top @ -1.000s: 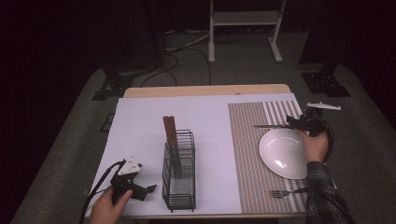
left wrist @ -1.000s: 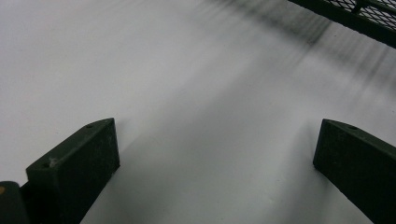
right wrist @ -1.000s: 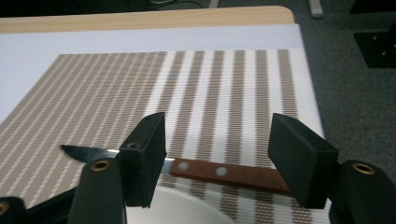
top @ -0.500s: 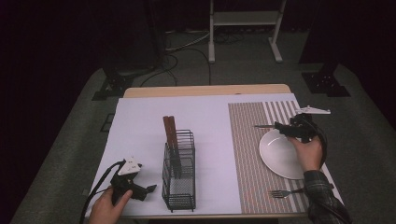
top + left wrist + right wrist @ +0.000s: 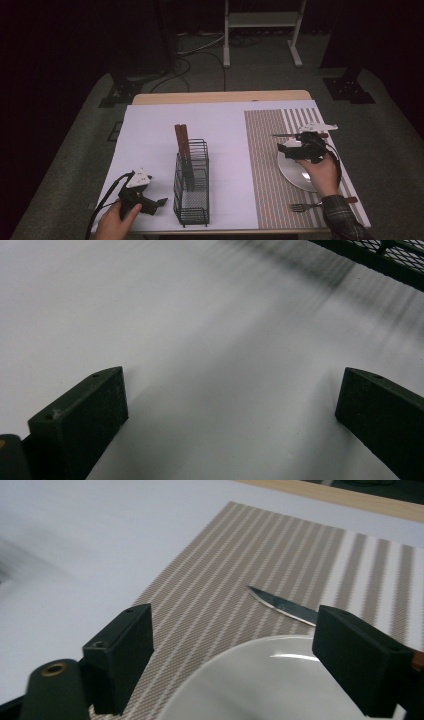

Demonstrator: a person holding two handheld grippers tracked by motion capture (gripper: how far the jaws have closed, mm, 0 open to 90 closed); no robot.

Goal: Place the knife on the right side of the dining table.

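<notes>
Change: right claw (image 5: 289, 147) has drawn back from the far end of the striped mat toward the person, now over the round white plate (image 5: 295, 172); left claw unmoved.
Left claw (image 5: 159, 202): gaping wide, empty, low over the white tabletop (image 5: 150, 135), near edge.
Rack: black wire-mesh caddy (image 5: 191, 187) stands just beside the left claw, a brown wooden-handled utensil (image 5: 182, 141) upright in its far compartment.
Mat: beige-and-white striped woven placemat (image 5: 265, 150) covers the tabletop's right side.
Right claw: jaws spread wide, holding nothing, above the plate's far rim.
Knife: steel-bladed table knife (image 5: 282, 605) lies on the mat beyond the plate.
Fork: metal fork (image 5: 302, 206) lies near the mat's front edge.
</notes>
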